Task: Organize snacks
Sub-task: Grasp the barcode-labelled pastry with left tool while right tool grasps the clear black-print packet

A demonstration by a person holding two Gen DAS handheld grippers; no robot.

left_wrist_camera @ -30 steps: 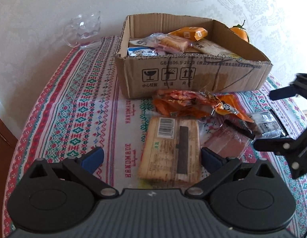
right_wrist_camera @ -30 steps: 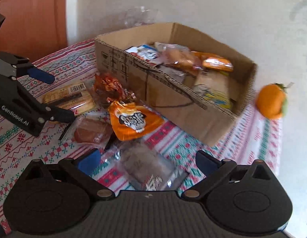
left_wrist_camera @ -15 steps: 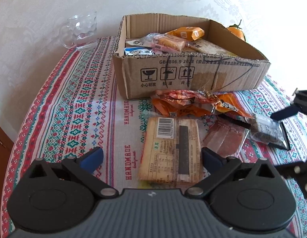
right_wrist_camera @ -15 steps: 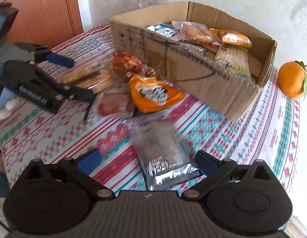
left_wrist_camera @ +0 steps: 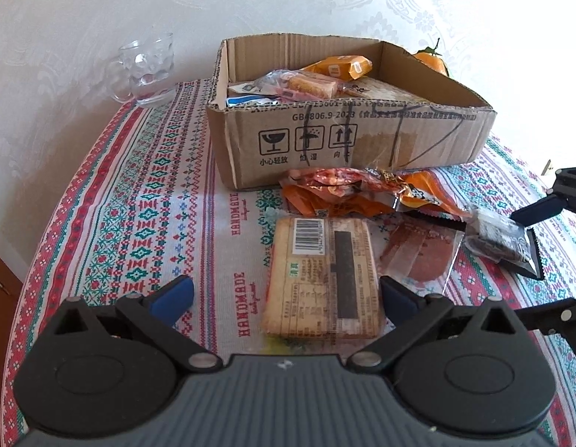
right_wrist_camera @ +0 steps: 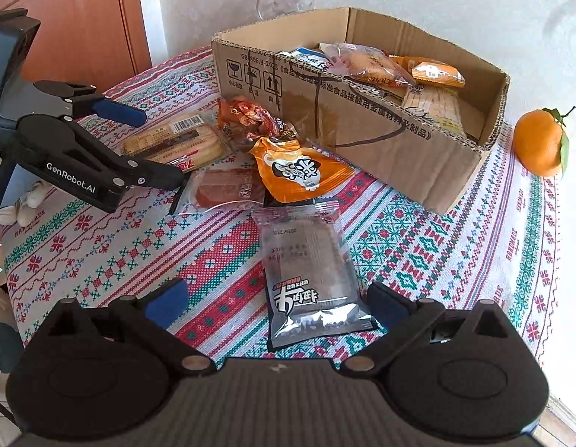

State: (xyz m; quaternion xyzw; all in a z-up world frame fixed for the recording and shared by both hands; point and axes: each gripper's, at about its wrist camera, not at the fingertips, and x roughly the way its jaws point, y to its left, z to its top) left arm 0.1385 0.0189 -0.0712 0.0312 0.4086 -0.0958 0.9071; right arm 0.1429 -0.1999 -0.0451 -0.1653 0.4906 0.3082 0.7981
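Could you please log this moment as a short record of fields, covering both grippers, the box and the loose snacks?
left gripper: open, fingers either side of the tan cracker pack
right gripper: open, astride the silver packet
cardboard box: open-topped, already holds several snacks
loose beside the box: orange pouch, clear pack of reddish slices
non-snacks: glass mug, orange fruit behind the box
surface: patterned tablecloth

Left gripper (right_wrist_camera: 159,147): black linkage arms, silver screws, blue pads (right_wrist_camera: 118,111), white "GenRobot.AI" print, grey-blue body. Right gripper (right_wrist_camera: 276,298): same black build, blue pads.
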